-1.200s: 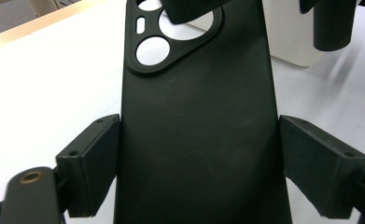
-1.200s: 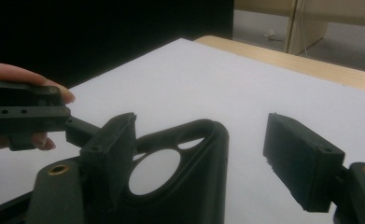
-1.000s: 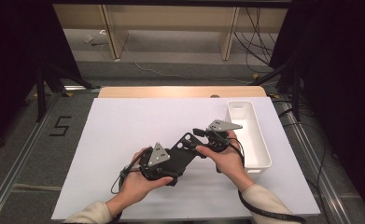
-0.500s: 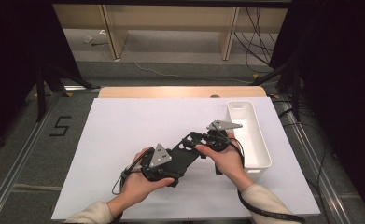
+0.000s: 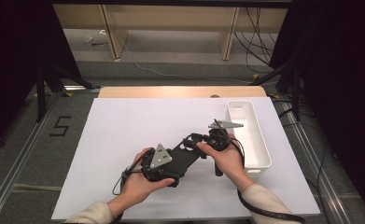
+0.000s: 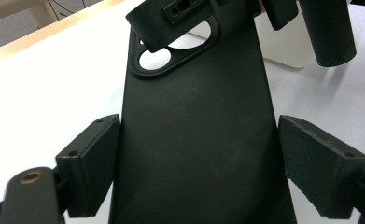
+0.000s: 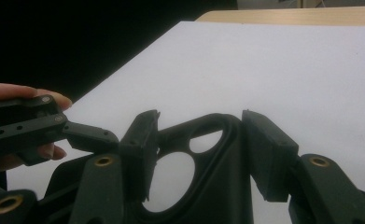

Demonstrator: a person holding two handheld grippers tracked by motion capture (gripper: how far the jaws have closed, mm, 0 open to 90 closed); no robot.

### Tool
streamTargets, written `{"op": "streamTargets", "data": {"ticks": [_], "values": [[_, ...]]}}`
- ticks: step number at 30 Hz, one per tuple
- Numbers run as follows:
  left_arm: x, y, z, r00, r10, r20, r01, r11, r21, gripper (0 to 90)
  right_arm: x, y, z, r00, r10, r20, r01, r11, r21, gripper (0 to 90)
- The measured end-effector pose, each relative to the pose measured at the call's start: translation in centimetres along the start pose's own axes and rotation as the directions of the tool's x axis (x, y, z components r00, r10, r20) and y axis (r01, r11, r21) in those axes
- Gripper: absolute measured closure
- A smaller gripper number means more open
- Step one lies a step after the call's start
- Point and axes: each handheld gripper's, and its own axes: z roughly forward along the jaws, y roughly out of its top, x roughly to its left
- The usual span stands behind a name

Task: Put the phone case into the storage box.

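The white bin looks empty. Both grippers hold the black phone case: left gripper squeezes its sides, right gripper has just closed on its end.

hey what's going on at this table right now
A person is holding a flat black phone case above a white mat with two hand-held grippers. The left gripper has the plain end of the case between its jaws, pads at either edge. The right gripper is at the end with the camera cutout, and its jaws have just been closing around it. A white bin sits just right of the hands.
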Motion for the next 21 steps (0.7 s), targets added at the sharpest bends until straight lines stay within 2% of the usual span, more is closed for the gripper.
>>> {"op": "streamTargets", "data": {"ticks": [4,7,11,13,15,18,21], "values": [[0.0,-0.1,0.1,1.0000,-0.001,0.001,0.001,0.9998,0.022,15.4,0.0,0.0,-0.1,0.9999,0.010,-0.005,-0.010,1.000,-0.009,51.6],[0.1,-0.2,0.3,1.0000,-0.003,-0.001,0.003,0.9997,0.024,15.3,0.0,0.2,-0.3,0.9996,0.020,-0.020,-0.021,0.999,-0.035,59.7],[0.0,-0.3,0.4,1.0000,-0.007,0.000,0.007,0.9995,0.031,15.2,0.3,0.6,-0.7,0.9990,0.021,-0.039,-0.023,0.998,-0.055,65.5],[0.0,-0.3,0.4,0.9999,0.009,-0.007,-0.009,0.9994,0.032,15.0,0.4,0.7,-0.9,0.9981,0.028,-0.055,-0.031,0.997,-0.065,68.6],[0.0,-0.3,0.5,0.9997,0.023,-0.011,-0.023,0.9993,0.029,14.8,0.6,0.8,-1.0,0.9986,0.010,-0.051,-0.014,0.997,-0.071,70.4],[0.1,-0.3,0.5,0.9988,0.047,-0.015,-0.046,0.9985,0.028,14.5,0.9,1.0,-1.2,0.9971,0.023,-0.072,-0.028,0.996,-0.080,74.0],[-0.1,-0.2,0.5,0.9988,0.046,-0.018,-0.046,0.9987,0.021,14.5,1.2,1.3,-1.4,0.9967,0.019,-0.079,-0.027,0.995,-0.098,76.5]]}}
